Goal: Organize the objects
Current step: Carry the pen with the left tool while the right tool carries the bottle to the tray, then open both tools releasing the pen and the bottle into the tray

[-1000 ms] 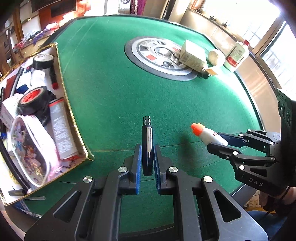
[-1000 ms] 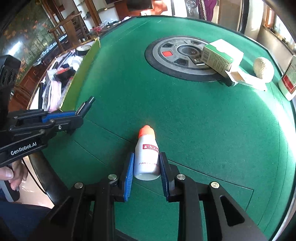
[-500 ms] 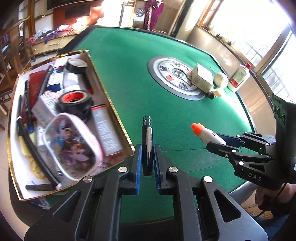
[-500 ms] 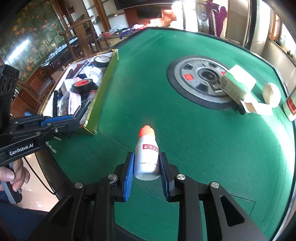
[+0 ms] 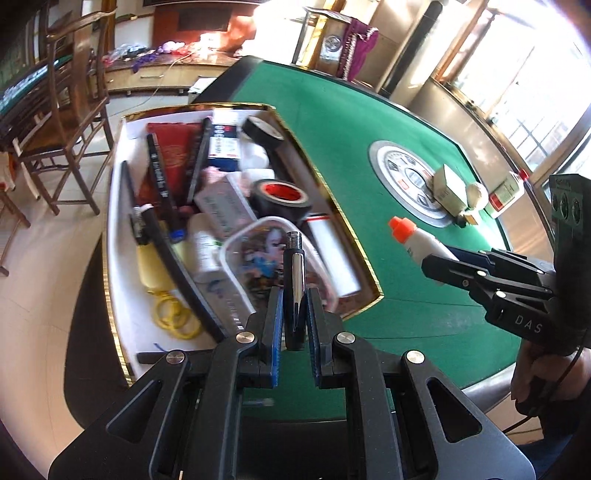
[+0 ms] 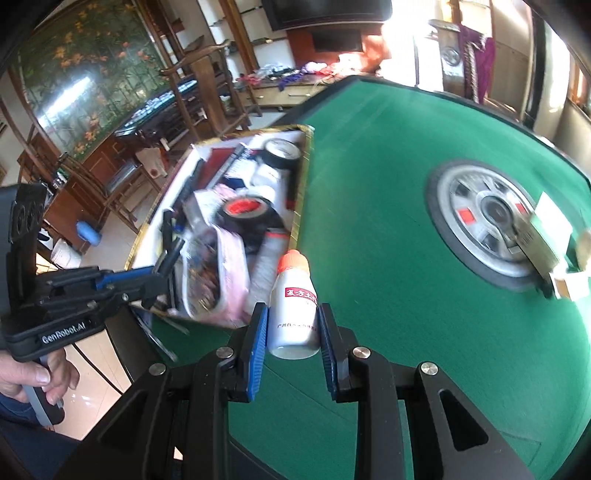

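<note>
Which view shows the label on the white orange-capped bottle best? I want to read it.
The right wrist view: the white orange-capped bottle faces the camera, its red label visible between the right hand-held gripper pads. The left wrist view shows it sideways, smaller, label mostly hidden.

A sunlit room is shown. Pale glossy floor tiles (image 5: 40,280) are seen below a dark wooden chair (image 5: 70,110). A large floral mural (image 6: 92,85) is set on one wall, beside dark wooden shelving (image 6: 221,48). A dark screen (image 6: 328,14) is mounted above a low wooden cabinet (image 5: 155,74). Bright, washed-out light is let in through gridded windows (image 5: 535,122). A purple cloth (image 5: 360,46) is hung further back.
</note>
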